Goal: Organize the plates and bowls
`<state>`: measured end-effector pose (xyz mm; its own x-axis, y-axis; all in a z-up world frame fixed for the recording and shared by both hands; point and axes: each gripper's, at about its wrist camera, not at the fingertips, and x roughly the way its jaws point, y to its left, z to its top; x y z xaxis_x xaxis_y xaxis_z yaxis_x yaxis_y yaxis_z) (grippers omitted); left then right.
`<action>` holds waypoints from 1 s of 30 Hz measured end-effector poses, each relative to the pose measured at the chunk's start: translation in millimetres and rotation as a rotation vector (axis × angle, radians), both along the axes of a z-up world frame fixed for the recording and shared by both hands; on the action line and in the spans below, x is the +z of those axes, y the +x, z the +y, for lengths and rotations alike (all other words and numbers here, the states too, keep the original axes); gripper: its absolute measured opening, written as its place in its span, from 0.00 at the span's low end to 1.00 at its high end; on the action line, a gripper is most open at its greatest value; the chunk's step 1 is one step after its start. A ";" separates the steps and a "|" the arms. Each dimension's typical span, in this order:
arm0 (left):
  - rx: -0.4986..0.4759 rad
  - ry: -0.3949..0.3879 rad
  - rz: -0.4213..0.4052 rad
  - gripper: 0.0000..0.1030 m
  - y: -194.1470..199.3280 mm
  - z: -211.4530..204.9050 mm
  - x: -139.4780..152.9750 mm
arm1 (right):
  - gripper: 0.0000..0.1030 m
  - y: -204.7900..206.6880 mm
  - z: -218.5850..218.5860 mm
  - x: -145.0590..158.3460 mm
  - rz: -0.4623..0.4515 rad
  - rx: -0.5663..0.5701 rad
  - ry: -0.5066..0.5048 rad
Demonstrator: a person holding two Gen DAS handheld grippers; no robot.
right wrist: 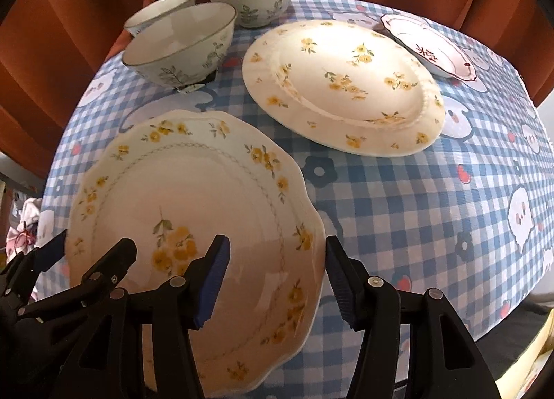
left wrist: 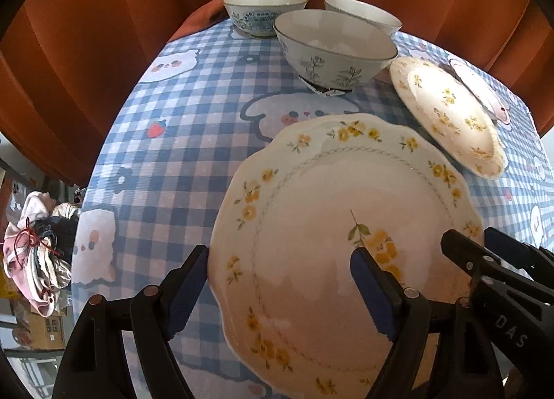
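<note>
Fingers of both grippers stand spread apart, straddling opposite rims of the scalloped plate point(right wrist: 194, 226) — the left gripper point(left wrist: 280, 290) at its left edge, the right gripper point(right wrist: 277, 278) at its right edge, neither clamped. To lift well, I judge each pair should close squarely on the rim, evenly, since glazed china slips. It is cream with yellow flowers and a wavy edge, lying near the front of the checked tabletop point(right wrist: 398, 198).

Orange curtain point(left wrist: 104, 53) behind checkered table point(left wrist: 180, 143)
</note>
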<state>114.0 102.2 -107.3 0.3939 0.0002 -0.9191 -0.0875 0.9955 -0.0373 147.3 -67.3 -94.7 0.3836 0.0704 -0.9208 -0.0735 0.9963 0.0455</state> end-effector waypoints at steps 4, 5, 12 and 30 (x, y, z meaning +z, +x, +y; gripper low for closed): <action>0.000 0.013 -0.029 0.82 -1.2 -2.5 22.9 | 0.64 -7.4 -0.5 20.2 -0.039 0.008 0.001; -0.001 0.010 -0.040 0.82 -0.3 -2.7 29.7 | 0.65 -7.6 -1.2 26.0 -0.048 0.008 0.005; 0.001 -0.013 -0.102 0.83 5.4 -7.2 57.4 | 0.75 -7.1 -14.3 57.9 -0.128 -0.008 0.021; 0.038 0.038 -0.144 0.83 45.0 -79.2 71.9 | 0.77 32.8 -86.4 79.3 -0.199 0.014 0.120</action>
<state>158.9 23.0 -35.4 0.5206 0.0512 -0.8523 -0.1215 0.9925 -0.0146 180.1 -153.7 -15.4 0.5547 0.1812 -0.8121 -0.1069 0.9834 0.1464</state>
